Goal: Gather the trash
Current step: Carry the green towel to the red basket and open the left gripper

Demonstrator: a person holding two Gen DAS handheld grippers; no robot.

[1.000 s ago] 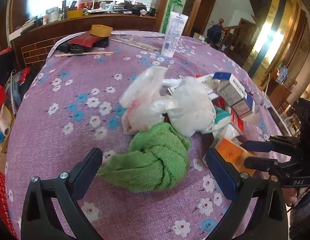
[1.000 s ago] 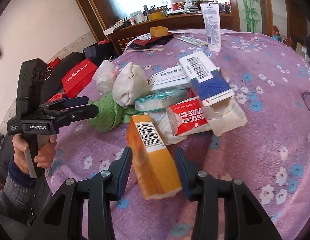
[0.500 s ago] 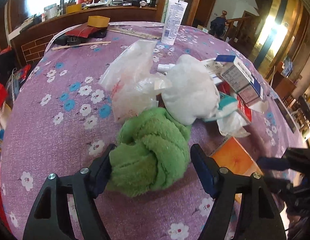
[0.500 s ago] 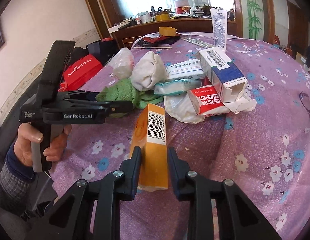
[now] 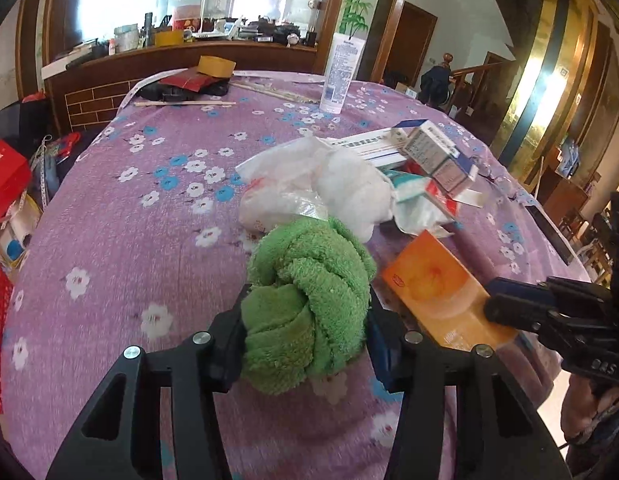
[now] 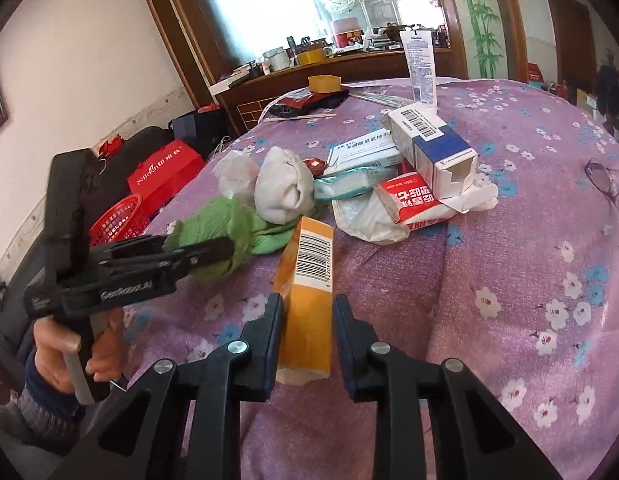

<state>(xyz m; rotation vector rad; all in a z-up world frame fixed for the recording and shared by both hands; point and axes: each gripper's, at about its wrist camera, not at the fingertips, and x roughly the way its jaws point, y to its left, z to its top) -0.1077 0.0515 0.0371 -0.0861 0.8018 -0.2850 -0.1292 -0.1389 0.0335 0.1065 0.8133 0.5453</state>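
Note:
My left gripper (image 5: 305, 320) is shut on a knotted green towel (image 5: 309, 296) at the near edge of the purple flowered table; the towel also shows in the right wrist view (image 6: 229, 228). My right gripper (image 6: 307, 320) is shut on an orange box (image 6: 309, 296) with a barcode, held upright; the box also shows in the left wrist view (image 5: 441, 292). Behind them lies a heap of trash: a white wad (image 5: 353, 192), a clear plastic bag (image 5: 277, 188), a blue-and-white carton (image 6: 429, 152), a red packet (image 6: 413, 200).
A white tube (image 5: 341, 72) stands upright at the table's far side, beside chopsticks and a yellow box (image 5: 215, 66). Eyeglasses (image 6: 605, 184) lie at the right. A red mesh basket (image 6: 117, 220) and red box (image 6: 165, 172) sit left of the table on the floor.
My left gripper moved forward around the green towel and closed on it. My right gripper closed on the orange box and stood it upright.

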